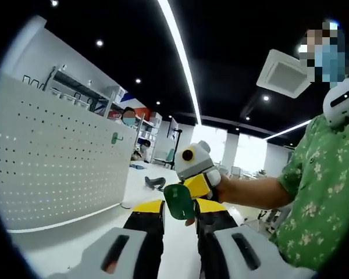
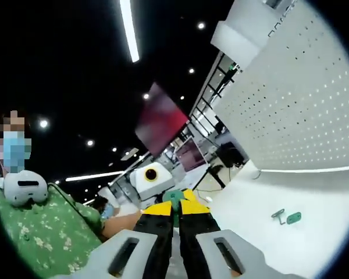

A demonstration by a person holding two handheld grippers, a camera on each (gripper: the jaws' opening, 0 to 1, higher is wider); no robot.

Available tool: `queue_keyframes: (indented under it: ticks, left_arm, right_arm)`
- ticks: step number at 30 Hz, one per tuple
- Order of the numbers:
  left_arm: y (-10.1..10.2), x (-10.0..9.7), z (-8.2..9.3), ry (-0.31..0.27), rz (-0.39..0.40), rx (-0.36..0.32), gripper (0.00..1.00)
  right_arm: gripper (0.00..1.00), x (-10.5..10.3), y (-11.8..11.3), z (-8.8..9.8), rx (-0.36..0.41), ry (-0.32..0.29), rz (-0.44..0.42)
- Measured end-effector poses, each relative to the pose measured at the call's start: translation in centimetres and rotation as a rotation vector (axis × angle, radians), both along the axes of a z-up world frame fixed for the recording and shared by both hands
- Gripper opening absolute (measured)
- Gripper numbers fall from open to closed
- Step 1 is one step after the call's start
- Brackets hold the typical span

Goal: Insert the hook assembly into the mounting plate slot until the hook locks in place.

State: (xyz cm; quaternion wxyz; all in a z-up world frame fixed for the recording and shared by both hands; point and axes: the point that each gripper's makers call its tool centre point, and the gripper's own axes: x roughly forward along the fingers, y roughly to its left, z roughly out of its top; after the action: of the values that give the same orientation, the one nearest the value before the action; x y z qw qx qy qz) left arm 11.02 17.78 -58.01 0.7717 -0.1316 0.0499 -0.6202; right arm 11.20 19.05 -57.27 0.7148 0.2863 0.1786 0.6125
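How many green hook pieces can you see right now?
3: one between both grippers' jaws, one mounted on the pegboard, one lying on the white table beside a metal hook. Others may be hidden.

My left gripper view looks low along the white desk [image 1: 75, 238], angled upward, with the pegboard [image 1: 58, 157] to its left and the ceiling light strip [image 1: 180, 58] overhead. My right gripper view faces the opposite way, rolled, with the pegboard [image 2: 291, 110] on its right. Both sit close together, facing each other, and both take in the person's green shirt [image 1: 320, 192], pegboard, desk and ceiling.
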Motion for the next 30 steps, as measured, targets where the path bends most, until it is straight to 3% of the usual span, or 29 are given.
queue_keyframes:
  ticks: [7,17,30]
  left_arm:
    - [-0.1,-0.4,0.2,0.027,-0.023,-0.010,0.18]
    - [-0.2,-0.8,-0.1,0.006,-0.041,0.042,0.16]
    - [-0.4,-1.2,-0.8,-0.043,-0.036,0.129,0.16]
  right_arm:
    - [0.01,-0.6,0.0,0.3,0.009,-0.010,0.021]
    - [0.02,-1.4,0.1,0.0,-0.168,-0.184,0.044]
    - [0.02,-1.7,0.2,-0.7,-0.295,-0.295,0.049]
